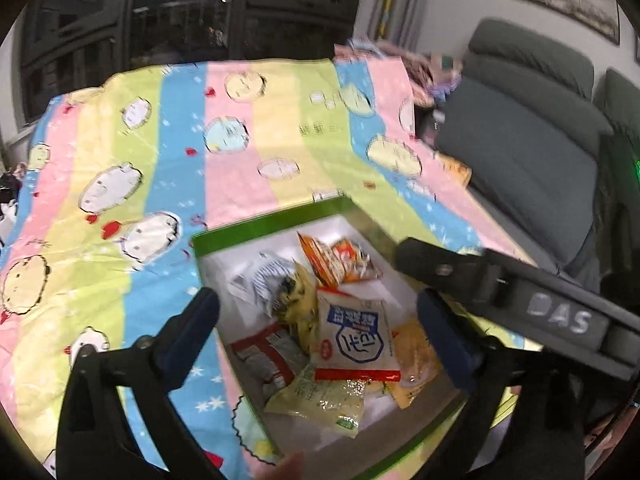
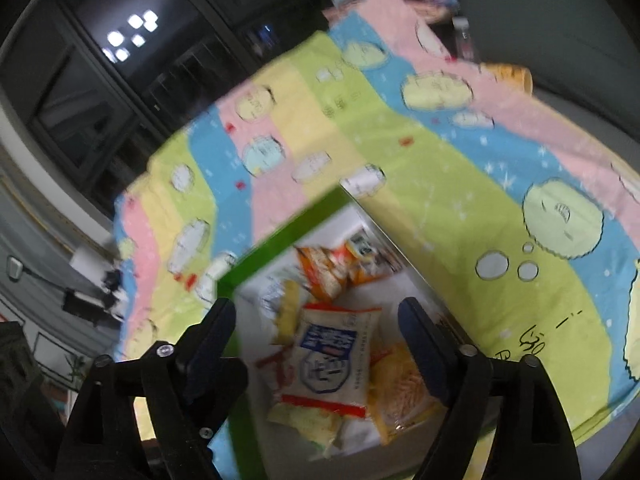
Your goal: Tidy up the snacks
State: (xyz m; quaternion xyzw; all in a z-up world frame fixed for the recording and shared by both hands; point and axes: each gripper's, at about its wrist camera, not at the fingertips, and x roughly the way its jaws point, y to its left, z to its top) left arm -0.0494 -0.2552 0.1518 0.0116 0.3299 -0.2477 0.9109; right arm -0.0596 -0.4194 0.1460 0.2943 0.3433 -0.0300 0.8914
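A box with a green rim [image 1: 260, 229] [image 2: 280, 246] and a white inside lies on the cloth and holds several snack packets. On top is a white packet with a blue label and red ends [image 1: 356, 340] [image 2: 328, 356]. An orange packet [image 1: 336, 260] [image 2: 332, 268] sits at the far end, and a yellow one [image 1: 416, 356] [image 2: 404, 384] on the right. My left gripper [image 1: 320, 316] hangs open above the box with nothing between its fingers. My right gripper [image 2: 318, 320] also hangs open over the packets, touching none. Its black body marked DAS [image 1: 556, 316] crosses the right of the left wrist view.
A pastel striped cartoon cloth [image 1: 240, 152] [image 2: 440, 168] covers the surface around the box. A grey sofa [image 1: 520, 152] stands to the right, with a yellow packet [image 1: 454, 168] [image 2: 512, 74] at the cloth's edge. Dark windows [image 1: 180, 12] are behind. A fingertip [image 1: 288, 464] shows at the bottom.
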